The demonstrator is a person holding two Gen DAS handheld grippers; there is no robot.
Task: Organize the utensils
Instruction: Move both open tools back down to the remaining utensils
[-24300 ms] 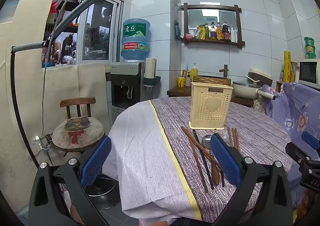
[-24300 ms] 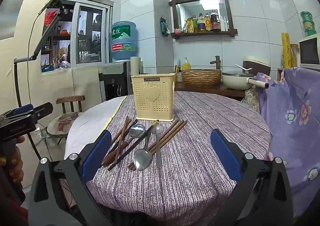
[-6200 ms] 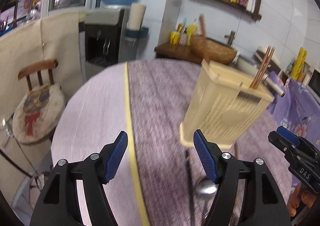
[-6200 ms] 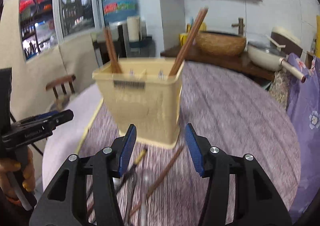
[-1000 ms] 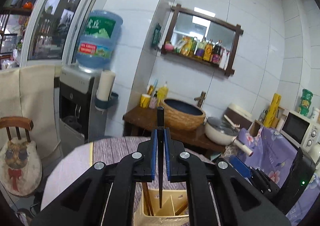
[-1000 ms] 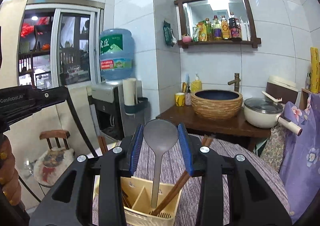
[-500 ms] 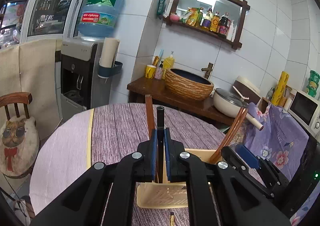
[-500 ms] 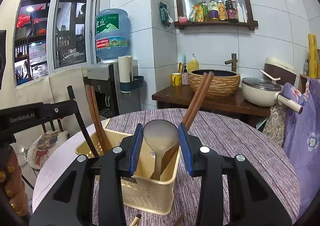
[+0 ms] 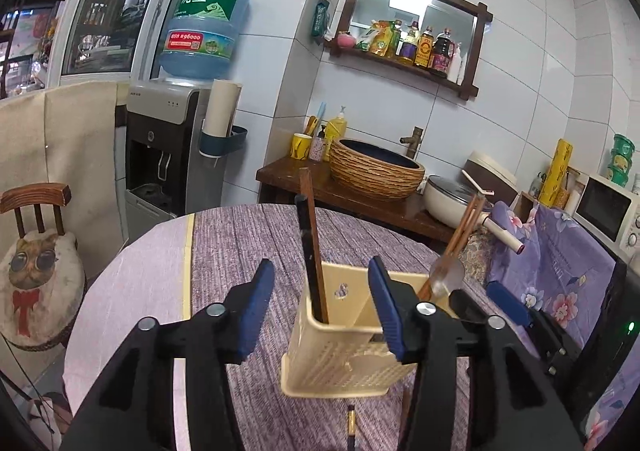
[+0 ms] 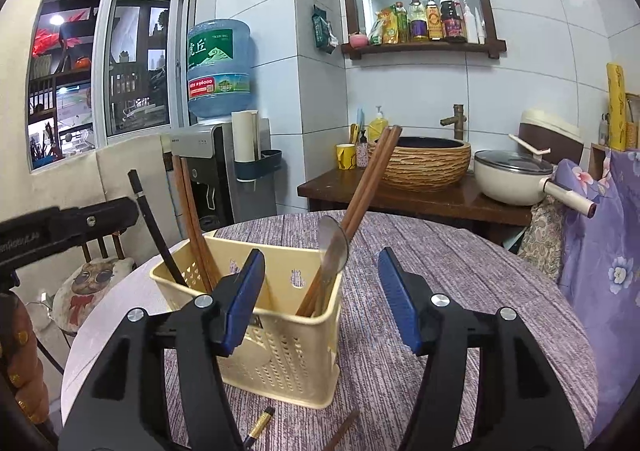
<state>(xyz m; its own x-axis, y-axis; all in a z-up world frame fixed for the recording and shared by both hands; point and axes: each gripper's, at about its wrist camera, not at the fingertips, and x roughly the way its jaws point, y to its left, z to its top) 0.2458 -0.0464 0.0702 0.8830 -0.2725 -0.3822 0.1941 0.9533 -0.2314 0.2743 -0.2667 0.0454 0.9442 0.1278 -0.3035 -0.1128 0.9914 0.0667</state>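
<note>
A yellow perforated caddy (image 9: 340, 363) (image 10: 280, 343) stands on the round table. My left gripper (image 9: 320, 267) hovers over its left compartment, jaws opening. A black chopstick (image 9: 305, 235) stands free between the jaws beside a brown one (image 9: 310, 211). My right gripper (image 10: 322, 255) is over the right compartment, jaws also opening. The steel spoon (image 10: 334, 247) leans loose there against a brown chopstick pair (image 10: 372, 179). On the cloth in front of the caddy lie a black gold-banded chopstick (image 10: 260, 421) and a brown one (image 10: 344, 431).
The table wears a purple striped cloth (image 10: 460, 291). A chair with a cat cushion (image 9: 36, 271) and a water dispenser (image 9: 168, 155) stand left. Behind is a wooden counter (image 10: 420, 199) with a woven basin and a pot. Purple floral fabric (image 10: 600, 251) hangs right.
Both grippers have sunk toward the caddy. The left let go of the black chopstick and the right let go of the spoon; both now stand in the caddy.
</note>
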